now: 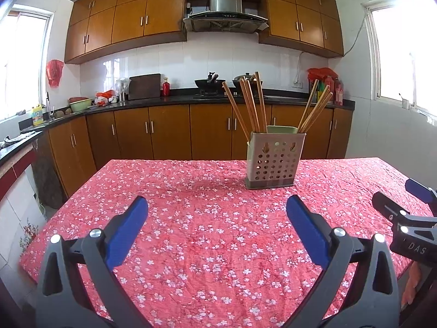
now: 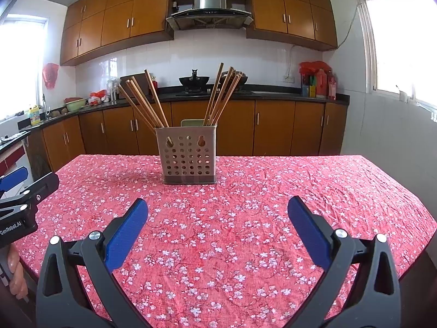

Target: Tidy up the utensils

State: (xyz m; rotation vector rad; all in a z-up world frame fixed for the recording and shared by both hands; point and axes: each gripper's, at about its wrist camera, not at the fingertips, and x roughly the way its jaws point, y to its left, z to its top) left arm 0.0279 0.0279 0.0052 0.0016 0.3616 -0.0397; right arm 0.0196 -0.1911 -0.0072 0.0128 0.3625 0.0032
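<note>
Ahead of the left gripper (image 1: 217, 205), jaws spread wide, bare tablecloth (image 1: 191, 246) runs up to the perforated holder (image 1: 275, 158) — the lone obstacle, ahead and right. Its chopsticks (image 1: 250, 104) fan outward, crowding the space above. The right gripper (image 2: 217, 206) faces it head-on; the table edges behind it look unobstructed, probably.

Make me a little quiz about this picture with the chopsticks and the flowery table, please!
1. True or false: the left gripper and right gripper are both open and hold nothing.
2. Where are the chopsticks? A) lying on the tablecloth B) standing in the holder C) in a gripper
3. Fill in: the holder stands on a red ____ tablecloth.

Key: 1 true; 2 B; 3 flowered.
</note>
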